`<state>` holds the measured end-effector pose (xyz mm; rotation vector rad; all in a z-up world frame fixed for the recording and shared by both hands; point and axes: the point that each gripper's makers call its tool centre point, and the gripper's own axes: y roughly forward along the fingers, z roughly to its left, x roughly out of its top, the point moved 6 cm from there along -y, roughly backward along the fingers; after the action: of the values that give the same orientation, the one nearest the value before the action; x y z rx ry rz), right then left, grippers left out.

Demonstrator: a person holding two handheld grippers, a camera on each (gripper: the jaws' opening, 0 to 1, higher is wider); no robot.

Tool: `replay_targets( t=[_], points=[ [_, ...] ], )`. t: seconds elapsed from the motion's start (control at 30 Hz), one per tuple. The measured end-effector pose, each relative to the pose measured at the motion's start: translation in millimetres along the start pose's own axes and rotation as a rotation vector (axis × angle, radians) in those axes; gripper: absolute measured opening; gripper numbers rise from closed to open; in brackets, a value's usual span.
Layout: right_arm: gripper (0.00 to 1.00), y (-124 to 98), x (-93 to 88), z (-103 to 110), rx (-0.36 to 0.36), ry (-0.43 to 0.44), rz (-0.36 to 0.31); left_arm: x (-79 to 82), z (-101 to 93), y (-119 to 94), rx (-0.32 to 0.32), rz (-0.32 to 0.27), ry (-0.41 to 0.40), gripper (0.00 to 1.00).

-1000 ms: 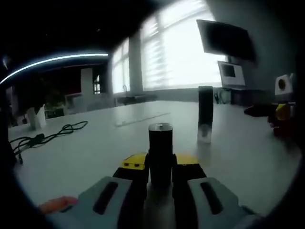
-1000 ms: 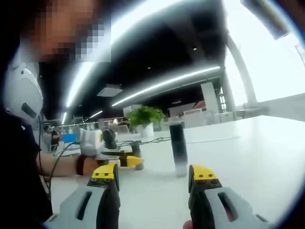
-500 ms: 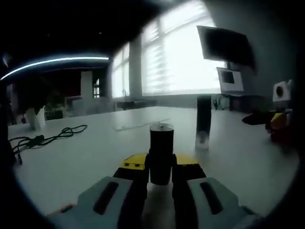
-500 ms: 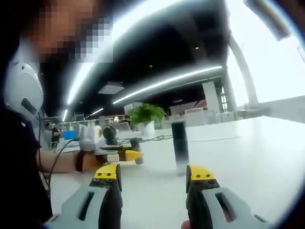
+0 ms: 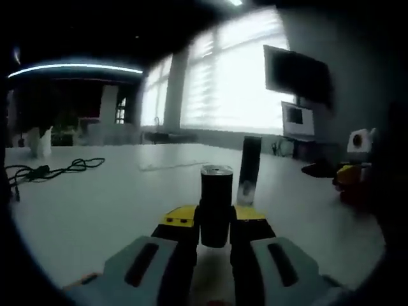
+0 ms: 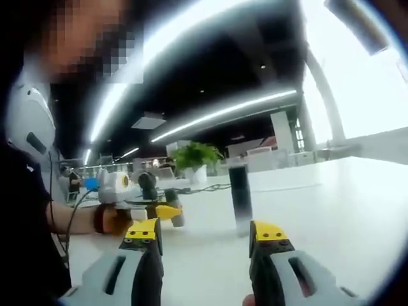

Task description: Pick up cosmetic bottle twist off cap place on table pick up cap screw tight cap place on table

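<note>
While a black cable (image 5: pixel 44 171) trails across the far left of the white table (image 5: pixel 115 204) in the left gripper view, the left gripper (image 5: pixel 215 220) sits at the bottom centre with its yellow-tipped jaws clenched on a short dark cap (image 5: pixel 216 205) with a silvery top, held upright. Just right of the cap and farther back, the tall dark bottle (image 5: pixel 248 171) stands upright on the table (its lower part looks paler or clear). Beyond it are bright windows and a dark screen (image 5: pixel 298 73) on the wall, and at the far right edge the other gripper shows, blurred.

Over in the right gripper view, a person's hand (image 6: pixel 111 220) at the left holds the left gripper (image 6: pixel 167 212), with the dark cap (image 6: pixel 174 207) between its yellow tips. A potted plant (image 6: pixel 194 159) stands behind. The bottle (image 6: pixel 240 199) stands upright near the middle of the table (image 6: pixel 344 210), apart from everything. At the bottom, the right gripper (image 6: pixel 206 237) is released, its jaws spread wide with nothing between them.
</note>
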<state>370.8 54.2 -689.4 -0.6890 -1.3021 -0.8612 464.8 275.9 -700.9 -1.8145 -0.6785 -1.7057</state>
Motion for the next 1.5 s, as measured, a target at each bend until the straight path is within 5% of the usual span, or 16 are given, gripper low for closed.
replay_targets(
  t=[0.37, 0.7, 0.9, 1.0, 1.07, 1.13, 1.5],
  points=[
    [0.48, -8, 3.6, 6, 0.011, 0.026, -0.033, -3.6, -23.0, -13, -0.080, 0.005, 0.105, 0.09],
    [0.48, -13, 5.8, 10, 0.017, 0.034, -0.057, -0.7, -30.2, -25, -0.038, -0.003, 0.045, 0.09],
    [0.48, -14, 5.9, 12, 0.021, 0.030, -0.059, 3.1, -46.8, -25, -0.123, -0.076, -0.007, 0.09],
    [0.48, -14, 6.0, 12, 0.022, 0.031, -0.061, -3.1, -45.6, -24, -0.105, -0.013, 0.186, 0.09],
    [0.47, -14, 6.0, 11, 0.020, 0.031, -0.061, -4.0, -44.9, -21, -0.100, -0.023, 0.161, 0.09],
    [0.47, -14, 6.2, 11, 0.020, 0.032, -0.063, -2.3, -38.4, -23, -0.061, -0.002, 0.235, 0.09],
    [0.47, -14, 5.9, 12, 0.019, 0.028, -0.063, 6.0, -42.9, -27, -0.092, -0.057, 0.041, 0.08]
  ],
)
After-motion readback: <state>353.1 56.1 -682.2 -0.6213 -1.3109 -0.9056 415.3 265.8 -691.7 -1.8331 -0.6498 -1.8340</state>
